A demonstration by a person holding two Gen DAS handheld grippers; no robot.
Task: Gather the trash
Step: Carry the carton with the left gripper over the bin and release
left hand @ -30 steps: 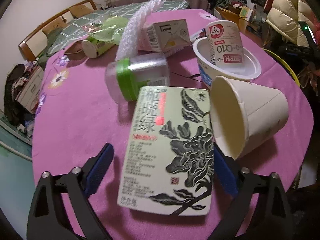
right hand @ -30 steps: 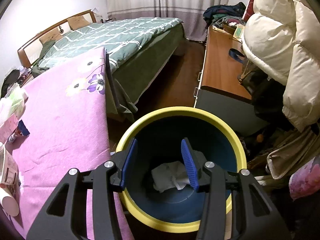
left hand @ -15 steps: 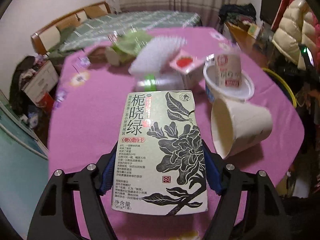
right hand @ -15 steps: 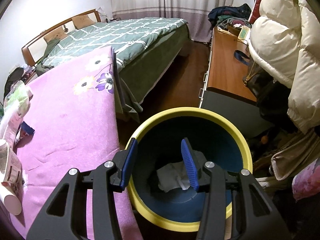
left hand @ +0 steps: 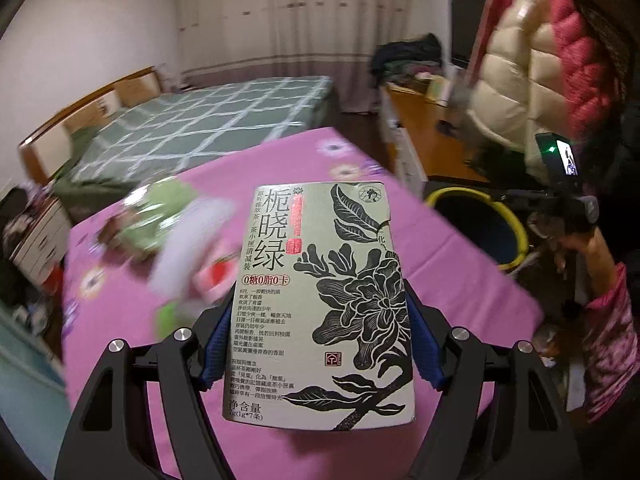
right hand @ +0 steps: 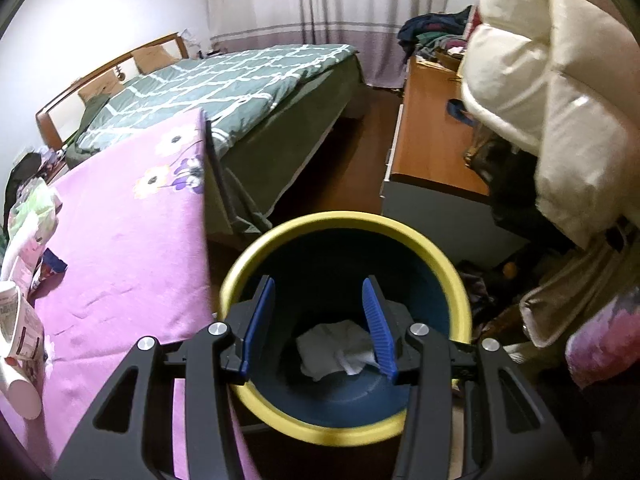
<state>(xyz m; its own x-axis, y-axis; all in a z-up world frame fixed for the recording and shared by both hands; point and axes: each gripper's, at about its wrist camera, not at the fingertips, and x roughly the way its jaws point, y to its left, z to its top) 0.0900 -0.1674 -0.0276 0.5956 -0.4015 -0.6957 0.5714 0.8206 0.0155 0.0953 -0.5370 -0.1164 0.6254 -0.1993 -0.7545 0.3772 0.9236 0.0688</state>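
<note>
My left gripper (left hand: 318,346) is shut on a pale green tea box (left hand: 320,296) with black flower print, held above the pink table (left hand: 448,264). The blue bin with a yellow rim (left hand: 480,224) stands past the table's right edge. In the right wrist view my right gripper (right hand: 318,328) is open and empty, right over the bin (right hand: 344,436). A crumpled white tissue (right hand: 340,350) lies in the bin's bottom.
Blurred trash lies on the table at the left: green wrapper (left hand: 160,220), white piece (left hand: 188,240), carton (left hand: 218,276). Cups and cartons (right hand: 20,332) sit at the table's left in the right wrist view. A bed (right hand: 240,88), wooden desk (right hand: 432,152) and puffy coat (right hand: 552,92) surround.
My left gripper closed on the tea box, lifted it off the table and swung right toward the bin. My right gripper stayed open over the bin, drifting slightly.
</note>
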